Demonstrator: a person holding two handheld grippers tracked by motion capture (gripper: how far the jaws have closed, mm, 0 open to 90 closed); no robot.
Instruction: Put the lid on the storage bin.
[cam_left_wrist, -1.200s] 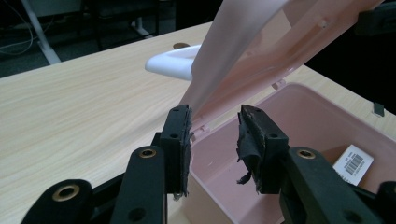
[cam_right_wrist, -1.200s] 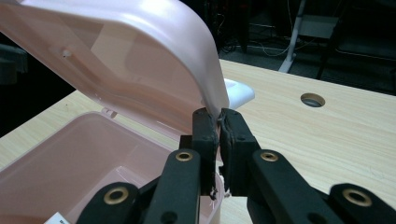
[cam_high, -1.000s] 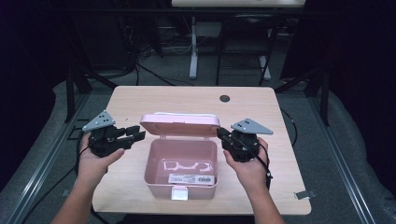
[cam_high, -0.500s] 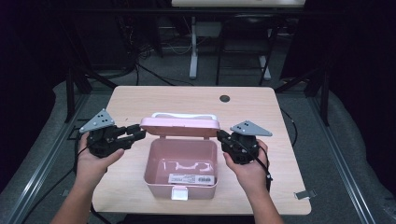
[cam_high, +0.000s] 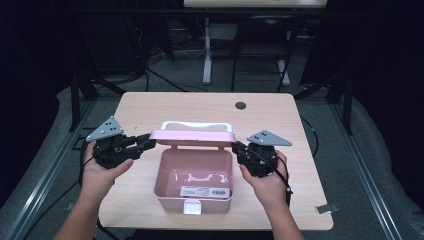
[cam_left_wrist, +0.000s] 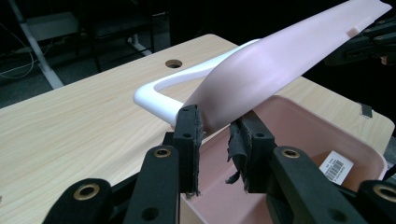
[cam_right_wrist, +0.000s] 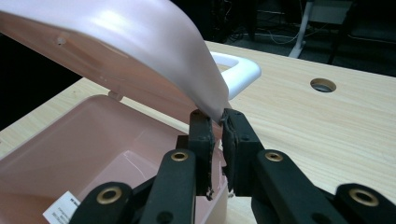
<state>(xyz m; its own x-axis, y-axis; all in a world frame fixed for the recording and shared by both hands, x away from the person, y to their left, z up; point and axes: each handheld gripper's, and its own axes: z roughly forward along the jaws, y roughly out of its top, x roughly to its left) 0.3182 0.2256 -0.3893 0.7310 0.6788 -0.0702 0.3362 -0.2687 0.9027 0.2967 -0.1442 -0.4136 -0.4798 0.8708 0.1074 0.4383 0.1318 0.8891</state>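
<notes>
No wording can be read anywhere. The one printed item is a white rectangular sticker on the inside floor of the open pink plastic box, toward its near side. It carries a black barcode with a row of small digits beside it and a line of print, all too small and blurred to make out.

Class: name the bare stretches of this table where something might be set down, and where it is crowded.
Free: the far strip of the table between the white handle and the round hole, plus both far corners. Crowded: the near middle, with the pink box, its lid and both hands.
</notes>
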